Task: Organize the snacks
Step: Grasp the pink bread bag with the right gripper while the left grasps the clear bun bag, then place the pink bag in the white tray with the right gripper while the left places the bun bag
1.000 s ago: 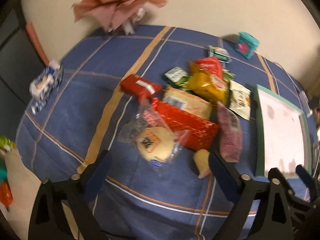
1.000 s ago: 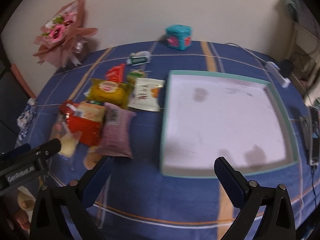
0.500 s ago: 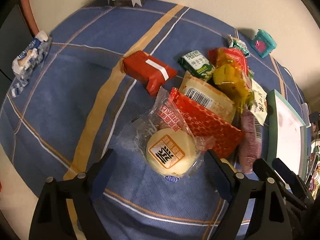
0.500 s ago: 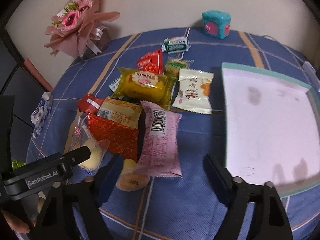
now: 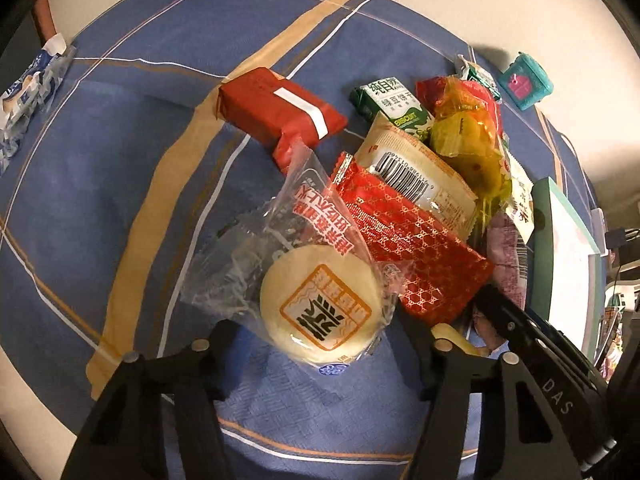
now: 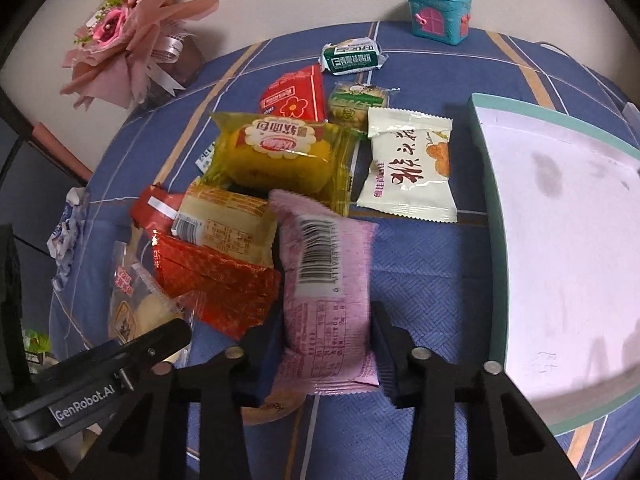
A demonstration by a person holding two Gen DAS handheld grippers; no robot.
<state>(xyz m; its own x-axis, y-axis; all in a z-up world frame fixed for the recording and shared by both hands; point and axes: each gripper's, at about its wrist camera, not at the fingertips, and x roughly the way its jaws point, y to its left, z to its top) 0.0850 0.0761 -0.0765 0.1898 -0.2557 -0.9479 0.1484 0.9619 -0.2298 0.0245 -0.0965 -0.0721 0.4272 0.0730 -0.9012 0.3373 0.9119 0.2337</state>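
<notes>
A pile of snack packs lies on the blue checked cloth. My left gripper (image 5: 318,332) points down over a clear-wrapped round bun pack (image 5: 320,308). Its jaws are closing, with the bun between them and the pads just short of its sides. My right gripper (image 6: 326,340) is shut on the near end of a pink snack pack (image 6: 324,264), a pad pressing each side. Beside the bun lie a red patterned pack (image 5: 412,248) and a beige barcode pack (image 5: 420,176). A white tray with a teal rim (image 6: 490,200) lies to the right.
Farther back lie a yellow bread pack (image 6: 276,156), a white pack (image 6: 408,168), a red brick-shaped pack (image 5: 276,112) and a green pack (image 6: 352,58). A teal toy house (image 6: 438,14) and a pink bouquet (image 6: 128,44) stand by the wall.
Both grippers came down and closer to the pile. The left jaws narrowed around the bun pack. The right jaws went from wide open to shut on the pink pack.
</notes>
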